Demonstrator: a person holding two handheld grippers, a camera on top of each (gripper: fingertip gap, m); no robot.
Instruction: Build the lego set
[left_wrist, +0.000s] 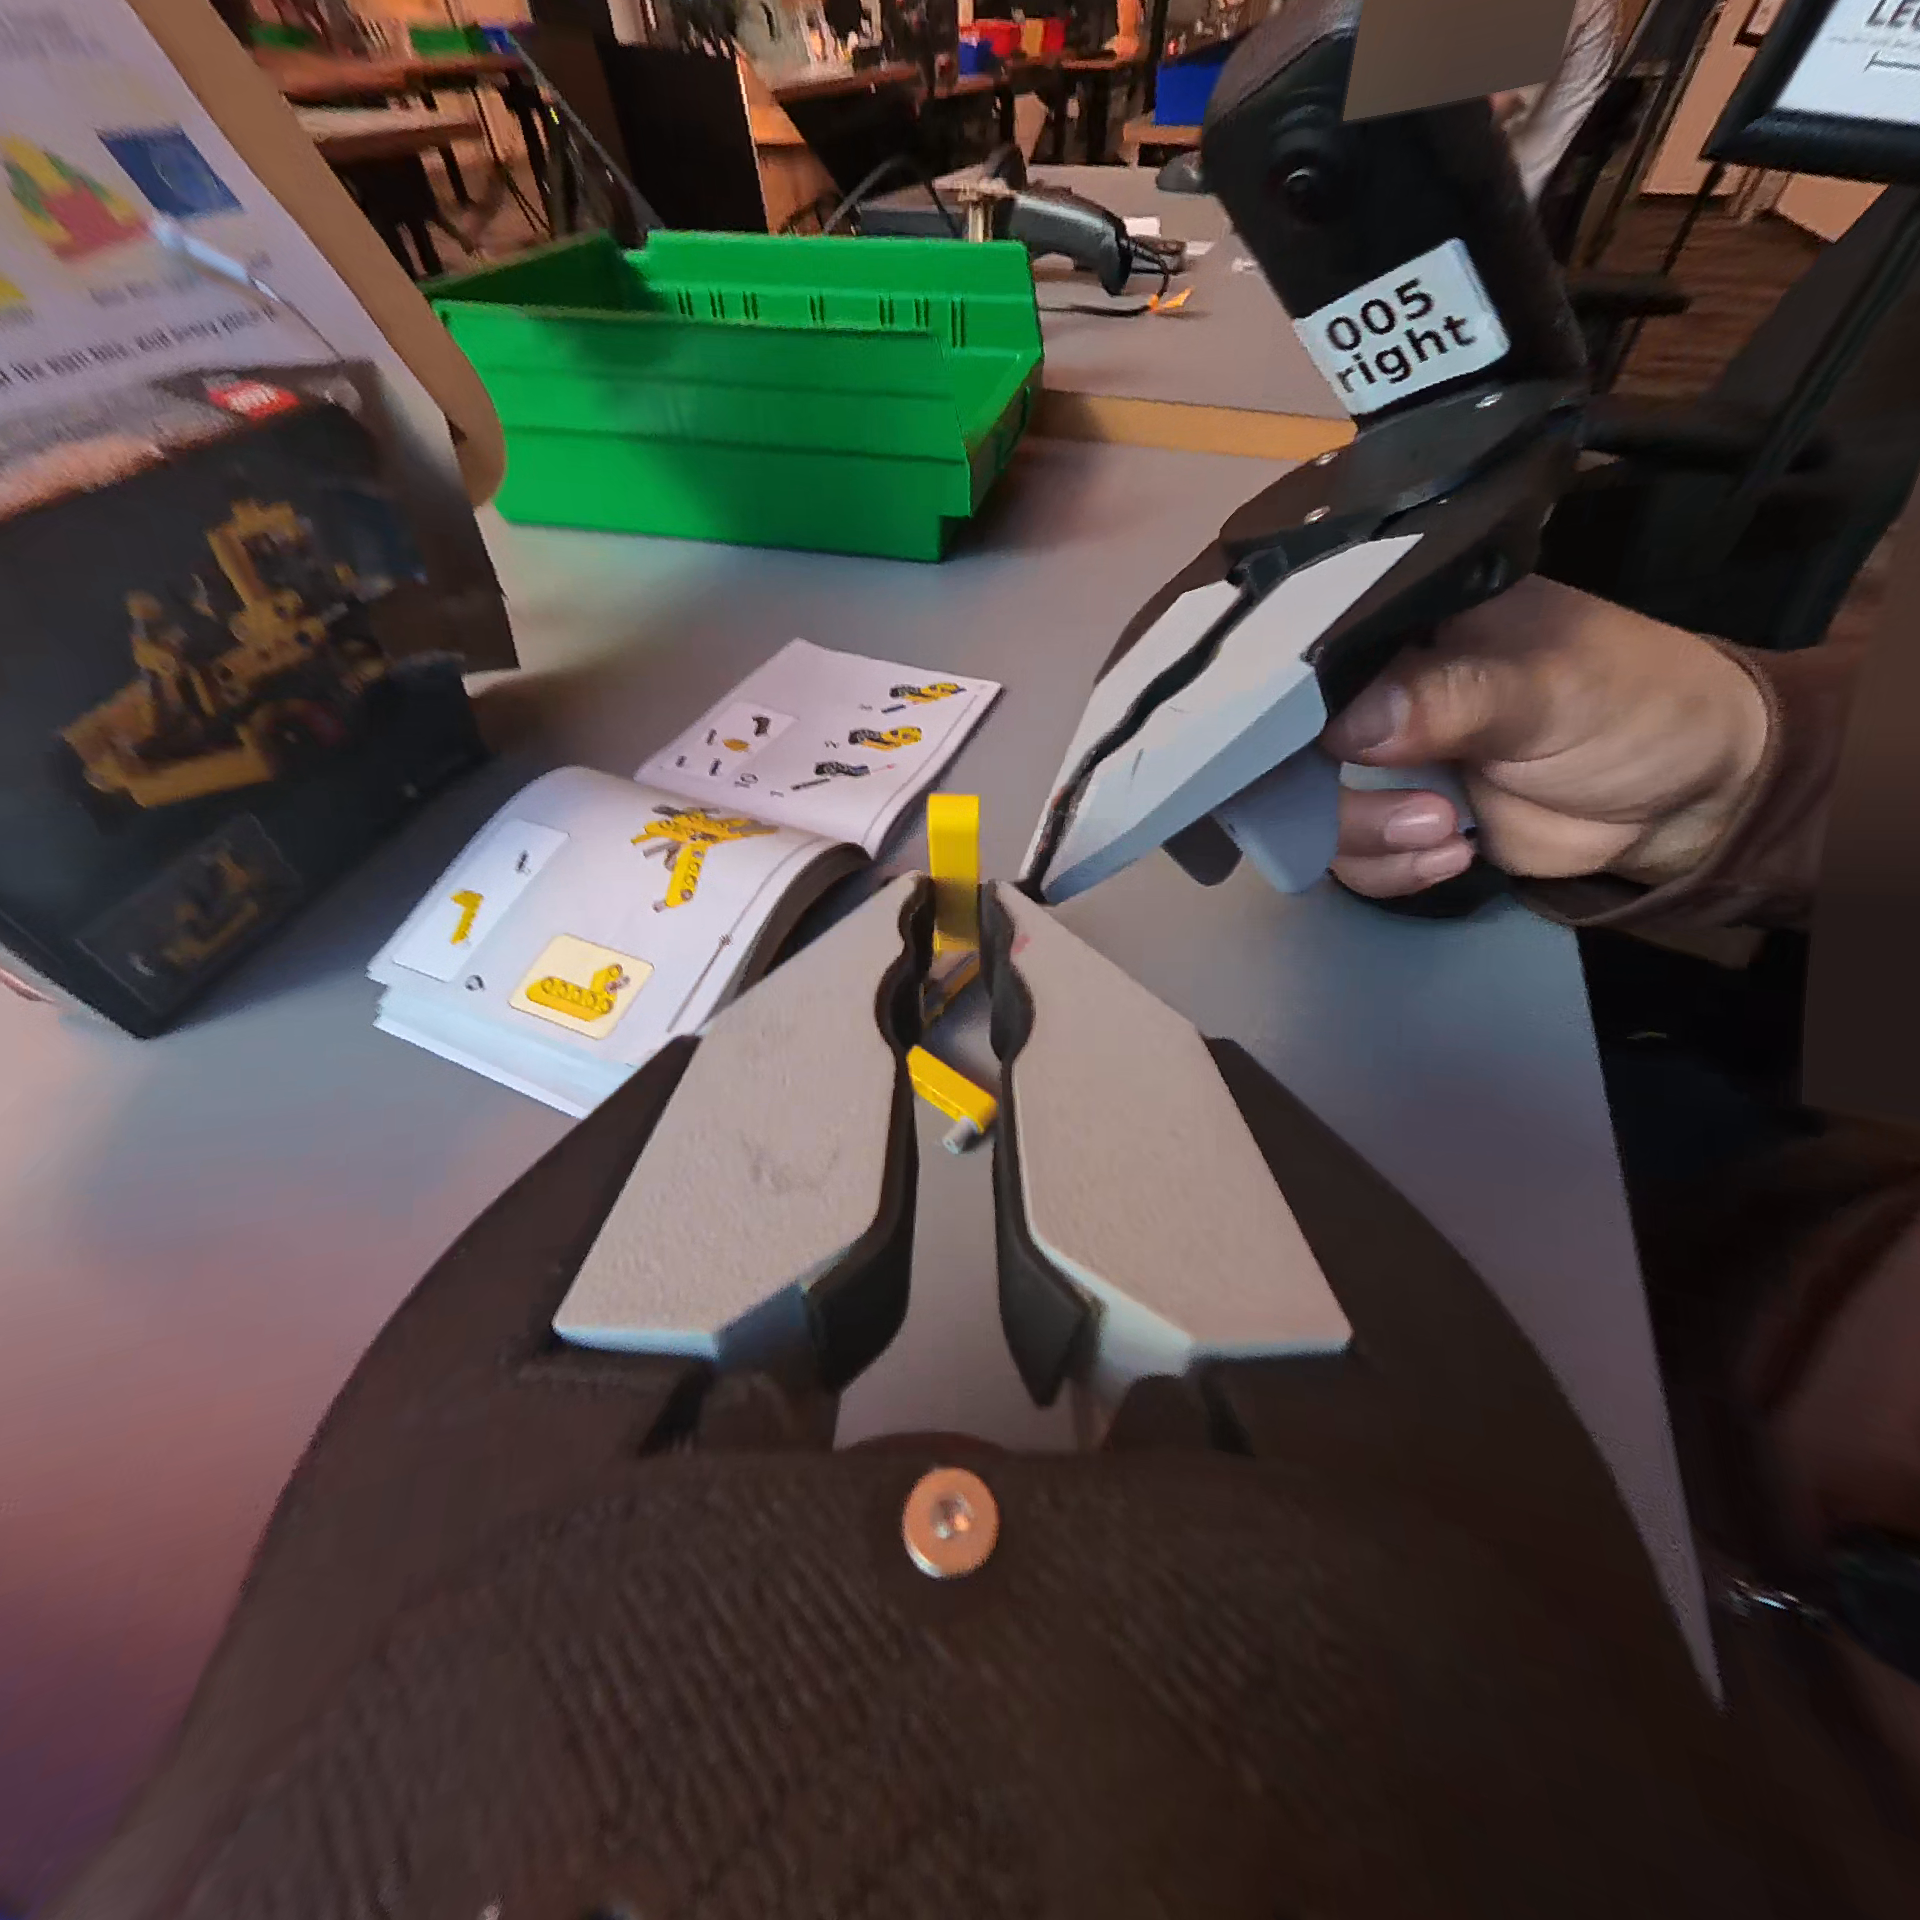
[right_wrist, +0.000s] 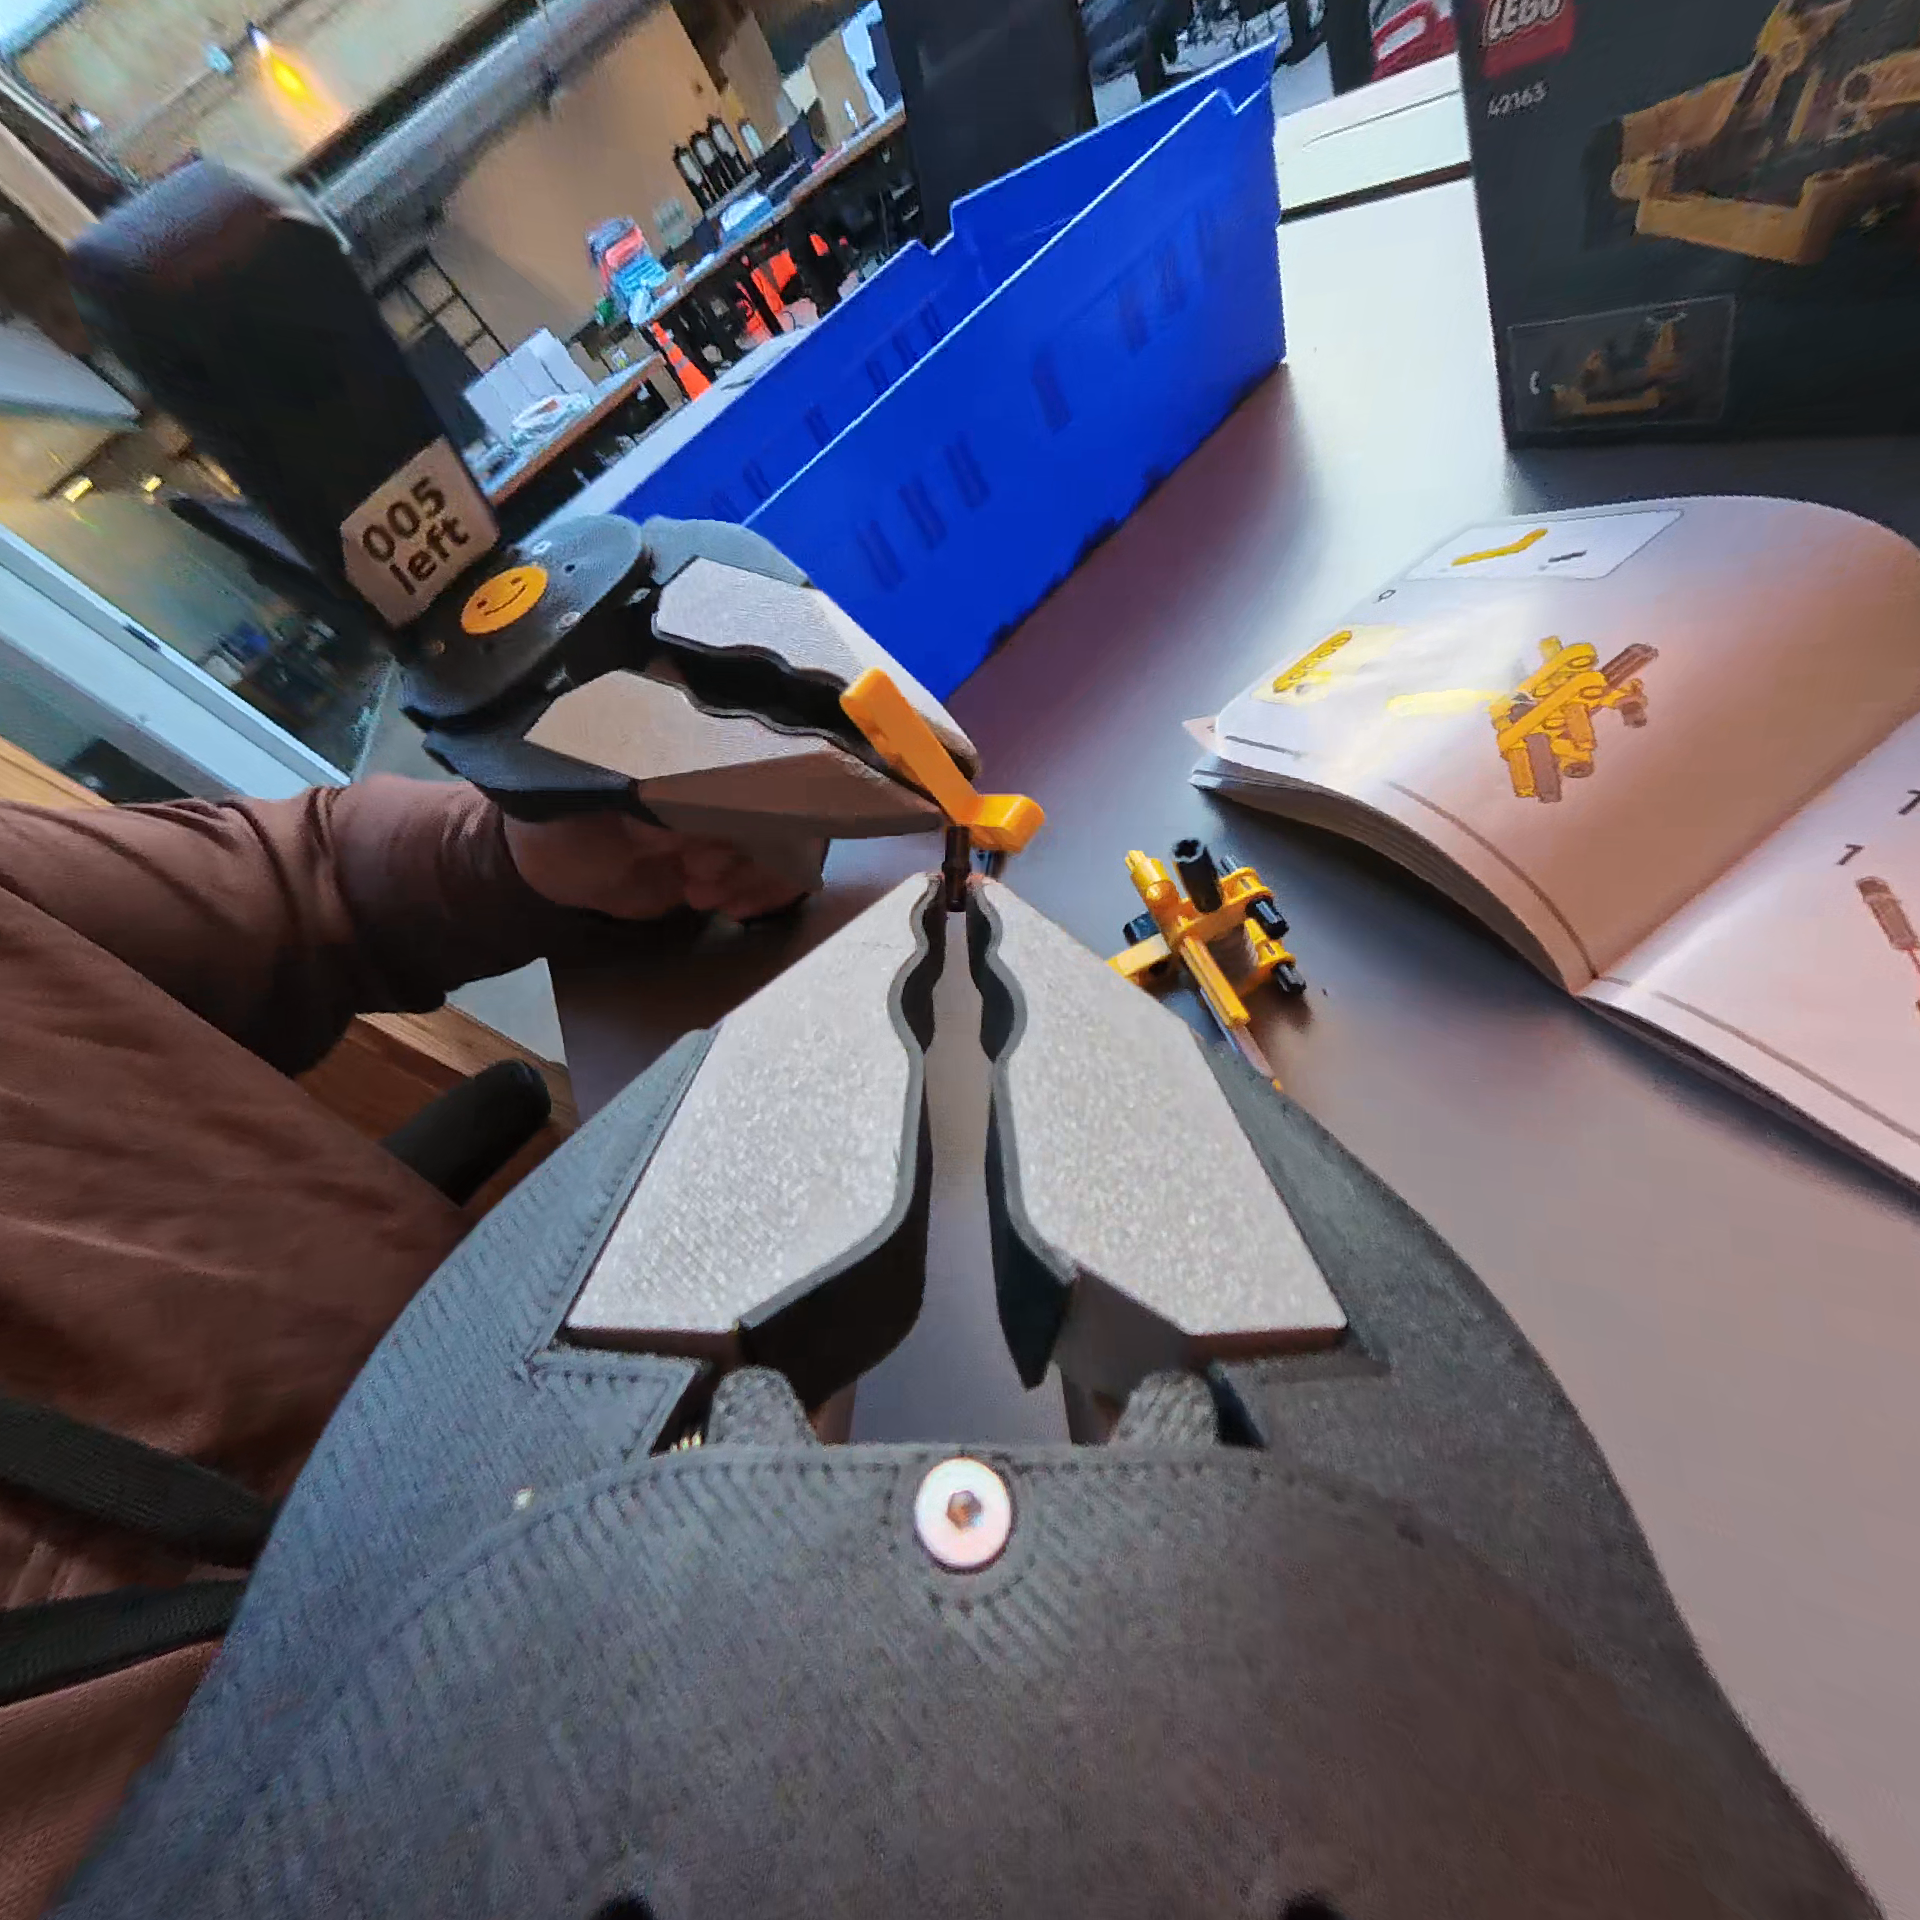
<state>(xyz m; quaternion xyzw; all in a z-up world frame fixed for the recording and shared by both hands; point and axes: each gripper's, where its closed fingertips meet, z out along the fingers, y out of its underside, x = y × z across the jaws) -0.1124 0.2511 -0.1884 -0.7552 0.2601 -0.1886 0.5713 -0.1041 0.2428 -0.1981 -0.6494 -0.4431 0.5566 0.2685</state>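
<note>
My left gripper (left_wrist: 953, 896) is shut on a yellow angled beam (left_wrist: 954, 844) that sticks up past its fingertips. The right wrist view shows the same beam (right_wrist: 914, 750) clamped in the left gripper (right_wrist: 940, 795). My right gripper (right_wrist: 953, 889) is shut on a small black pin (right_wrist: 953, 858). The pin's far end meets the underside of the beam at its bend. In the left wrist view the right gripper (left_wrist: 1042, 883) has its tip just right of the beam. A small yellow and black assembly (right_wrist: 1205, 927) lies on the table to the right; it also shows below my left fingers (left_wrist: 951, 1091).
An open instruction booklet (left_wrist: 665, 862) (right_wrist: 1610, 727) lies on the grey table (left_wrist: 1299, 1039). A dark set box (left_wrist: 208, 675) (right_wrist: 1704, 208) stands beyond it. A green bin (left_wrist: 748, 395) and a blue bin (right_wrist: 987, 416) stand farther back. A hand (left_wrist: 1538, 748) holds the right gripper. My left and right fingertips are right by each other.
</note>
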